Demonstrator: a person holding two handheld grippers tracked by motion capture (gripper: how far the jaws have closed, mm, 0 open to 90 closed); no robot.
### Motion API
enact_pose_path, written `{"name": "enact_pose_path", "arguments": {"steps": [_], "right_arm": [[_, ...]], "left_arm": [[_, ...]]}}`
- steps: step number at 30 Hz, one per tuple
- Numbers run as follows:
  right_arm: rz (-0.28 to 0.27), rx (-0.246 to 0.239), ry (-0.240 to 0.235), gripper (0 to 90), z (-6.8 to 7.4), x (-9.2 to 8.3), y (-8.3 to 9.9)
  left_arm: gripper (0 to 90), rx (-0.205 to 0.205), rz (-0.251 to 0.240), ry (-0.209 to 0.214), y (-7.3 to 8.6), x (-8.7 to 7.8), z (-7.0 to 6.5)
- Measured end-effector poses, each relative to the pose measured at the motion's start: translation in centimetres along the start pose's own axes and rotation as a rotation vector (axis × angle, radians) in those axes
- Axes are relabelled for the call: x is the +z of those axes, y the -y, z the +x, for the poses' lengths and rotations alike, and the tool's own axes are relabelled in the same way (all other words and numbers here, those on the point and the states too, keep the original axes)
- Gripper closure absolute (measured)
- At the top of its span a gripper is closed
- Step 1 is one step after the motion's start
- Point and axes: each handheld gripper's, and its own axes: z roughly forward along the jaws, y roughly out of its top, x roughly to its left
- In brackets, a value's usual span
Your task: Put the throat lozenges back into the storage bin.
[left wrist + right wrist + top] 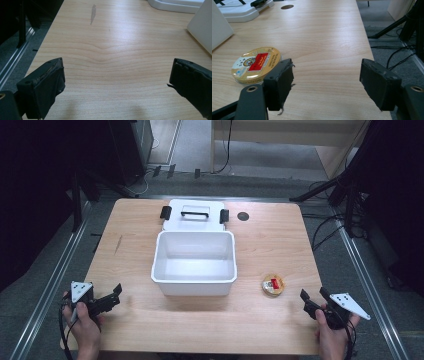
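Right gripper [325,82]: released; I centre it over the round tin [256,65] before clamping.
Left gripper [117,82]: released, parked.

The tin [273,285] is small, round and flat, gold-rimmed, with a red label on its pale lid [256,63]. It lies flat on the table, lid up and shut, just ahead of the right gripper [315,301] and to its left, beside the left jaw, outside the gap between the jaws.
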Motion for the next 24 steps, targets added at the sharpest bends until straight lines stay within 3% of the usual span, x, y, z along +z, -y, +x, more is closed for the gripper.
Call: {"name": "enact_pose_path", "arguments": {"steps": [5, 10, 12, 13, 15, 16, 20, 22, 23, 24], "right_arm": [[0.009, -0.024, -0.007, 32.2, 0.2, 0.0, -0.2], [-0.022, -0.045, 0.018, 34.4, 0.5, -0.1, -0.8], [0.011, -0.082, 0.021, 37.5, 0.7, 0.1, -1.0], [0.046, -0.104, -0.002, 38.3, 0.9, 0.2, -1.2], [0.050, -0.113, -0.010, 40.7, 0.9, 0.3, -1.3], [0.080, -0.134, -0.002, 48.2, 1.1, 0.2, -1.6], [0.130, -0.178, 0.019, 47.9, 1.3, -0.1, -2.4], [0.201, -0.228, -0.005, 44.5, 1.7, -0.1, -3.2], [0.201, -0.228, -0.005, 44.5, 1.7, -0.1, -3.2], [0.240, -0.261, 0.004, 43.8, 2.0, 0.1, -3.5]], "left_arm": [[0.7, -0.009, 0.002, 0.009, 0.0, 0.0, 0.1], [0.7, -0.012, 0.003, 0.014, 0.0, 0.0, 0.2], [0.7, -0.013, 0.001, 0.016, 0.0, 0.0, 0.2], [0.7, -0.013, 0.000, 0.018, 0.0, 0.0, 0.2], [0.7, -0.022, -0.006, 0.026, 0.0, 0.0, 0.3], [0.7, -0.026, -0.008, 0.031, 0.0, -0.1, 0.4], [0.7, -0.029, -0.016, 0.034, 0.1, -0.2, 0.5], [0.7, -0.027, -0.022, 0.031, 0.1, -0.2, 0.4], [0.7, -0.027, -0.022, 0.031, 0.1, -0.2, 0.4], [0.7, -0.020, -0.021, 0.025, 0.1, -0.2, 0.3]]}}
